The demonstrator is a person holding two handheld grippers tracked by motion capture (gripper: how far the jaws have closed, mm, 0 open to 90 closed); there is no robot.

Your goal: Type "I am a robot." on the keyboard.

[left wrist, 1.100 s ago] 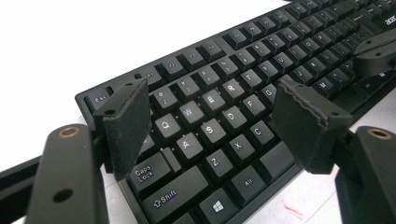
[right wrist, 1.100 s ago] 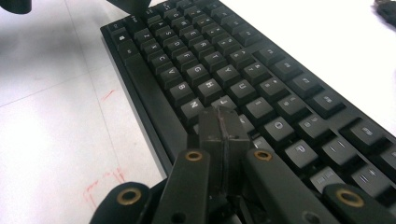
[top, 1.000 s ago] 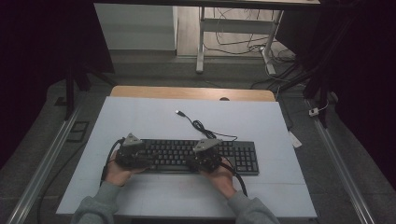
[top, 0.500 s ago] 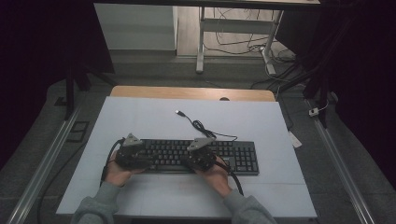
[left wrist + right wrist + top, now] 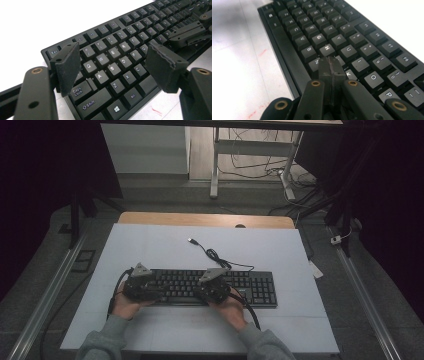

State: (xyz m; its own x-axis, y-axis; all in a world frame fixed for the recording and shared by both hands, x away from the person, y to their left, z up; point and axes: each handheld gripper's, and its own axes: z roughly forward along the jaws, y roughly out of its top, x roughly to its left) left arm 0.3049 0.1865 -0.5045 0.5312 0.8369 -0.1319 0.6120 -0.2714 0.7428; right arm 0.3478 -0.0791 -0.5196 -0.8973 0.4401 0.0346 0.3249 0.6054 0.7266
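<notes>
Because your right gripper (image 5: 329, 67) has its fingers pressed flat together into one narrow tip, it works as a single poking point, and that tip sits over the middle letter keys, at or just above the J, with H at its 12 o'clock; whether it touches, you cannot tell from the right gripper view. Pinched that way it can strike one key without catching its neighbours.

Your left gripper (image 5: 117, 62) is the opposite: its fingers (image 5: 67, 65) stand wide apart, holding nothing, hovering over the left letter block with Q, A and Caps Lock at 9 o'clock and G and C at 3 o'clock. Spread like that, it looks parked rather than ready to press.

The keyboard (image 5: 260, 287) lies flat on the table (image 5: 150, 245), near your edge and a little toward 3 o'clock of centre, long side facing you, so both hands reach it from 6 o'clock. Its cable (image 5: 215, 255) loops away toward 12 o'clock, unplugged and clear of your hands.
</notes>
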